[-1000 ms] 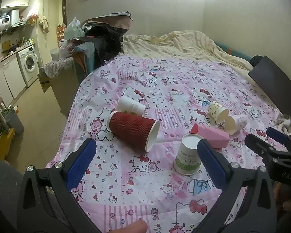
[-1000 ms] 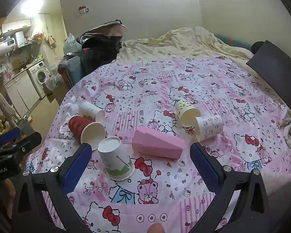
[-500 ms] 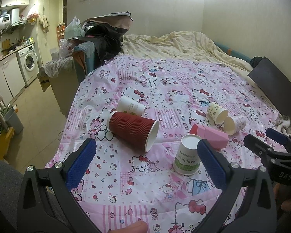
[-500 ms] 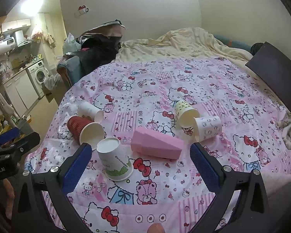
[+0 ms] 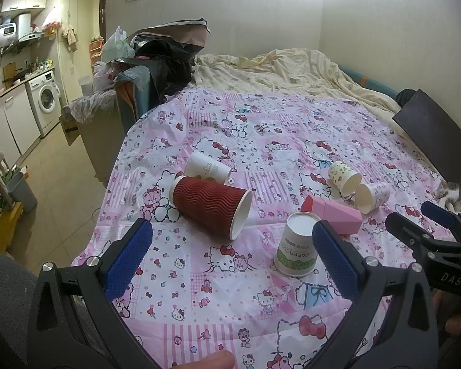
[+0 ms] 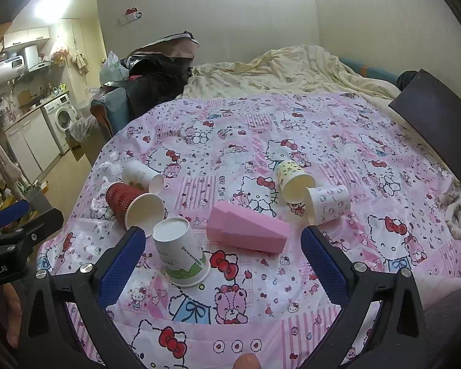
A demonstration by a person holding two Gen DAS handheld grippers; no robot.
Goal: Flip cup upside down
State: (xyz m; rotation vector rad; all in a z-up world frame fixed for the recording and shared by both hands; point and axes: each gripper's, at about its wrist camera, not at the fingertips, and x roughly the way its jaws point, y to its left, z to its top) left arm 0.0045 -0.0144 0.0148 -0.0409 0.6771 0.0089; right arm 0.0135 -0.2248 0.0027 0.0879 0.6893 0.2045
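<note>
Several paper cups sit on a pink Hello Kitty sheet. A white cup with a green band (image 5: 296,249) (image 6: 181,252) stands upside down near the front. A red ribbed cup (image 5: 210,207) (image 6: 132,207), a white cup (image 5: 207,169) (image 6: 143,176), a yellow-patterned cup (image 5: 344,178) (image 6: 293,181), a white patterned cup (image 5: 372,196) (image 6: 329,204) and a pink cup stack (image 5: 333,215) (image 6: 247,230) lie on their sides. My left gripper (image 5: 230,259) and right gripper (image 6: 221,259) are open and empty, held short of the cups.
A dark board (image 5: 433,135) leans at the bed's right. A cat (image 6: 458,212) lies at the right edge. A cream blanket (image 5: 276,70) covers the far bed. Piled bags and a chair (image 5: 156,61) stand at the back left, the floor drops off left.
Both grippers have drifted slightly; the cups sit a little lower in the right wrist view. No cup has moved. Both grippers stay open.
</note>
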